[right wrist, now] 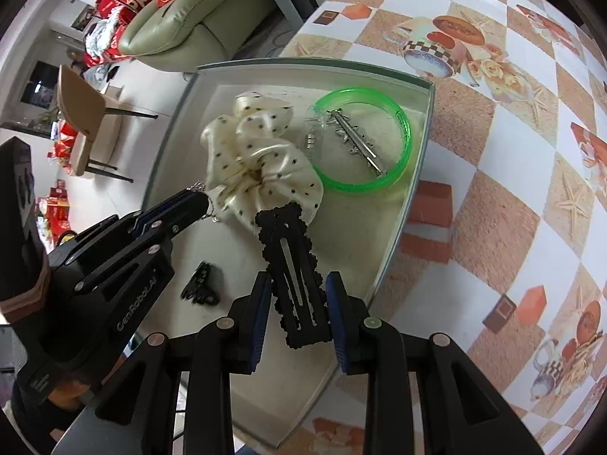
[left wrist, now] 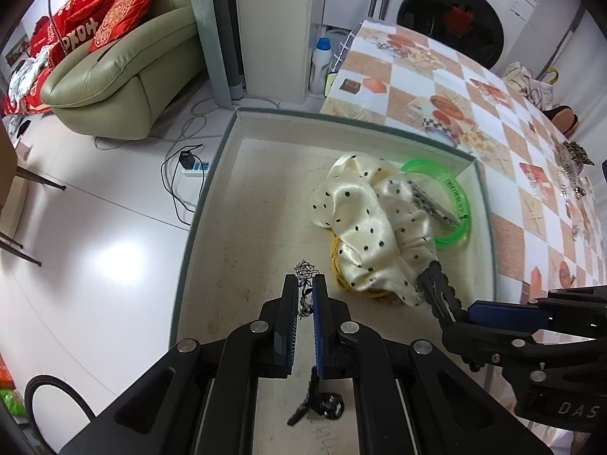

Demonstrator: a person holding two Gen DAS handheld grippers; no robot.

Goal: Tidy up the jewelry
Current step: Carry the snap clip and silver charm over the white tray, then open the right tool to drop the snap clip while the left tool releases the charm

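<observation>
At lower centre of the left wrist view, the left gripper (left wrist: 305, 295) is pinched almost fully closed on a thin silver chain (left wrist: 306, 270), which looks light, limp and slippery, so it is best held by its ornate end above the box (left wrist: 212, 204). Further right, low in the right wrist view, the right gripper (right wrist: 297, 295) clamps part-closed on a black scalloped hair clip (right wrist: 292, 258). That clip looks stiff, flat and light, so it is safest gripped across its width near the cream dotted scrunchie (right wrist: 258, 151).

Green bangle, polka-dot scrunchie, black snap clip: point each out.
Green bangle (right wrist: 356, 187), right wrist view, on its near rim.
Polka-dot scrunchie (right wrist: 265, 167), right wrist view, on its satin folds.
Black snap clip (right wrist: 294, 261), right wrist view, on its slotted middle.
</observation>
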